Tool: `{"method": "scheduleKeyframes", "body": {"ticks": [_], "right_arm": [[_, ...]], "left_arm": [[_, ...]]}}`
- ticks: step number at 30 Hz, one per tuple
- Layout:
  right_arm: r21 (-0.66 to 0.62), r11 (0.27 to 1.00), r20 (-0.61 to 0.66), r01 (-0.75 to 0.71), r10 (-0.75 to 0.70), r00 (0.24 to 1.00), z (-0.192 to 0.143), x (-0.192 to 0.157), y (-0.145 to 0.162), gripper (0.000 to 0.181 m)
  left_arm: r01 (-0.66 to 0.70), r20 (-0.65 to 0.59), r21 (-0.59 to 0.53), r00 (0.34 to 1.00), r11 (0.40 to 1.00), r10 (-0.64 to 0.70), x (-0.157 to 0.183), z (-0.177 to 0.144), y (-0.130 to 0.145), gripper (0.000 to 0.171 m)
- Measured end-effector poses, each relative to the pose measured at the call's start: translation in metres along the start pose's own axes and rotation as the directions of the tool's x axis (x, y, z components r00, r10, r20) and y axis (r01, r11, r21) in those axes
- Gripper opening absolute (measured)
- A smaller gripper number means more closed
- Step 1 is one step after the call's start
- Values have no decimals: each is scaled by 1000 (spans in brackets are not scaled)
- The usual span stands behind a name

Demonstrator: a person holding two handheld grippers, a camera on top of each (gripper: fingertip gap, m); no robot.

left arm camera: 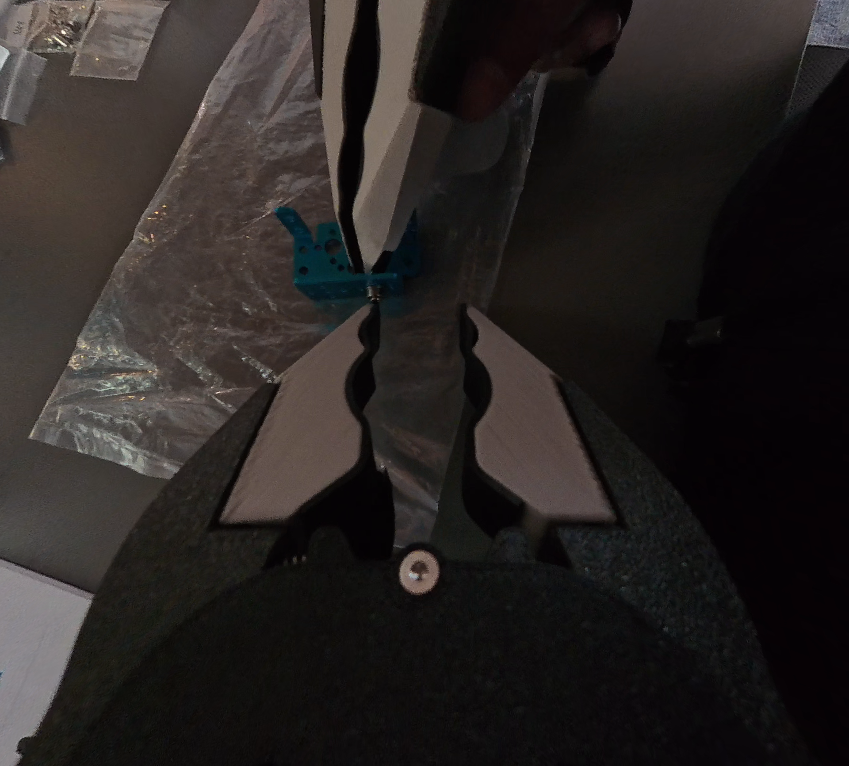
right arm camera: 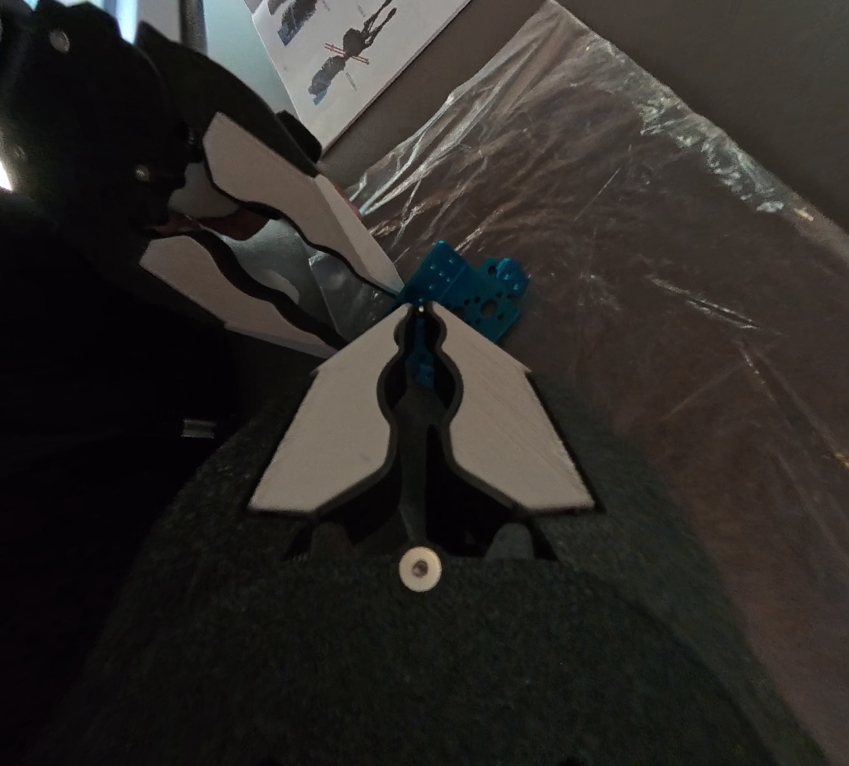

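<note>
Where clear plastic sheet (left arm camera: 183, 330) covers the grey table (left arm camera: 69, 284), left tongs (left arm camera: 418, 312) gape empty; right tongs (right arm camera: 422, 307) pinch a blue bracket (right arm camera: 478, 289).

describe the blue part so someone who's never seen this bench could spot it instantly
Find the big crinkled clear plastic sheet spread over the dark table. Where the two grippers meet on it sits the blue bracket, a small anodised metal piece drilled with many holes, a silver screw in its edge. Nothing else on the sheet is blue.
</note>
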State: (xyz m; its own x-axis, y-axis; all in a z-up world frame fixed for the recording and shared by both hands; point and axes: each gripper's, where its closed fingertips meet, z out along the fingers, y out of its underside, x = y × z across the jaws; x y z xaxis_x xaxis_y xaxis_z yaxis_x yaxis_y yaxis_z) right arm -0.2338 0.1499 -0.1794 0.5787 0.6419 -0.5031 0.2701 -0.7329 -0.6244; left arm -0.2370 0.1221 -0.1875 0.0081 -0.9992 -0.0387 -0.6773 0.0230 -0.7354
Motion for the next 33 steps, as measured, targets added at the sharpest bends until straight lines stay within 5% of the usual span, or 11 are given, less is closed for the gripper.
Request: {"method": "scheduleKeyframes", "body": {"ticks": [11,20,25,33], "right_arm": [[0,996,167,-87,86,982,-5,-9,1,14],[-70,930,1,361,-362,932,-17,-23,2,11],[-212,880,-56,425,-445,894,-2,-16,12,12],[-263,845,-77,465,-499,863,7,-10,20,8]], "left_arm": [[7,62,2,998,1000,-7,-7,0,-1,23],[4,70,-4,998,1000,-4,-7,-3,2,22],[-3,64,16,998,1000,2,-3,-6,-1,18],[-25,84,28,996,999,23,-2,-6,-3,19]]}}
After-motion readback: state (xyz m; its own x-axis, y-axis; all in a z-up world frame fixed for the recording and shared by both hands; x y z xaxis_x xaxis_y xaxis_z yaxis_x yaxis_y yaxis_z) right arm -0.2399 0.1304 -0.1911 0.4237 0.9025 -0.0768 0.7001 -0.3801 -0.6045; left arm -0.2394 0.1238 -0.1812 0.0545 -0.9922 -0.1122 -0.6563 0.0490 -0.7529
